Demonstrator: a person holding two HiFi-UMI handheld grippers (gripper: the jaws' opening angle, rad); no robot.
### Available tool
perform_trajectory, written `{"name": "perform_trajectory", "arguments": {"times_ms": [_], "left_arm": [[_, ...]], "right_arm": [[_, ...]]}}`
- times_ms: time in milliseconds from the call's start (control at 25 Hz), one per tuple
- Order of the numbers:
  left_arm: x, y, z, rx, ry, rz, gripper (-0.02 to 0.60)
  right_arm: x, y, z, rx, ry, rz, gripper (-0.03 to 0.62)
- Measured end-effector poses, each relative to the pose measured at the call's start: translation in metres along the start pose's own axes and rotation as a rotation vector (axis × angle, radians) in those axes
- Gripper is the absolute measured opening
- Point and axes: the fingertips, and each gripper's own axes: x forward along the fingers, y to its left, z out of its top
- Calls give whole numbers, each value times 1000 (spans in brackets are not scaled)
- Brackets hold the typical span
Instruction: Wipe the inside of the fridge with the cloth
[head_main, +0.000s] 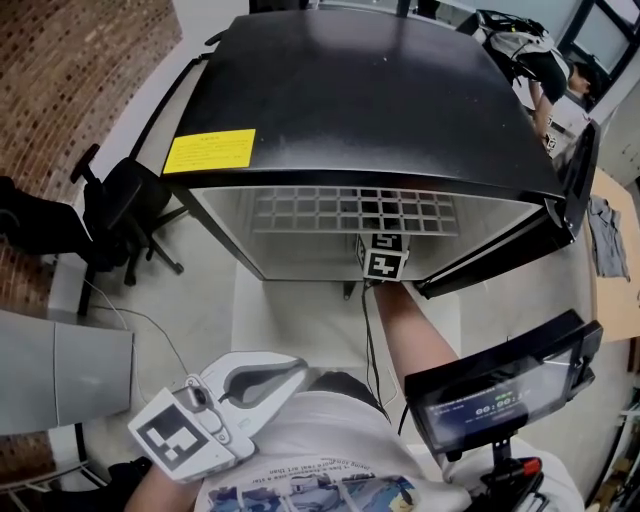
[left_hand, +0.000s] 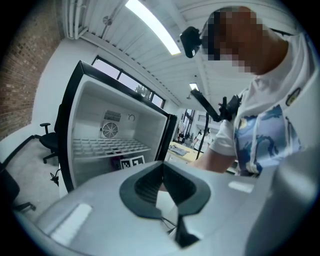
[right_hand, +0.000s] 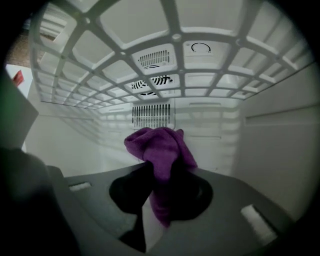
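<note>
under the shelf (right_hand: 150, 55), inside the fridge (head_main: 350, 100): right gripper (right_hand: 161, 172) is reached into the lower compartment, jaws clamped on the purple cloth (right_hand: 162, 150). the cloth is bunched into a wad standing just ahead of the jaw tips, with a tail hanging back down between the pads. its long axis runs roughly along the gripper's own line.

key relation: the back wall (right_hand: 90, 137) lies straight ahead of the wad, and the vent (right_hand: 153, 116) sits just above the wad's top edge in the right gripper view. i can't tell whether cloth and wall touch; my read is that they're near but apart. the right wall (right_hand: 280, 150) is off to the side, farther from the wad.

left gripper (head_main: 290, 372) hangs outside, low by my torso and well apart from the fridge opening, jaws together on nothing.

judgement: the right arm alone is placed to wipe. the next move needs a push forward until the wad bears on the back wall, then strokes across it, kept below the shelf.
</note>
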Motion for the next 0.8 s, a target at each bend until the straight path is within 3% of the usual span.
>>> {"name": "perform_trajectory", "arguments": {"times_ms": [800], "left_arm": [[-26,11,-2,-20,-11,83,5]], "right_arm": [[29,84,11,-19,-17,160,80]]}}
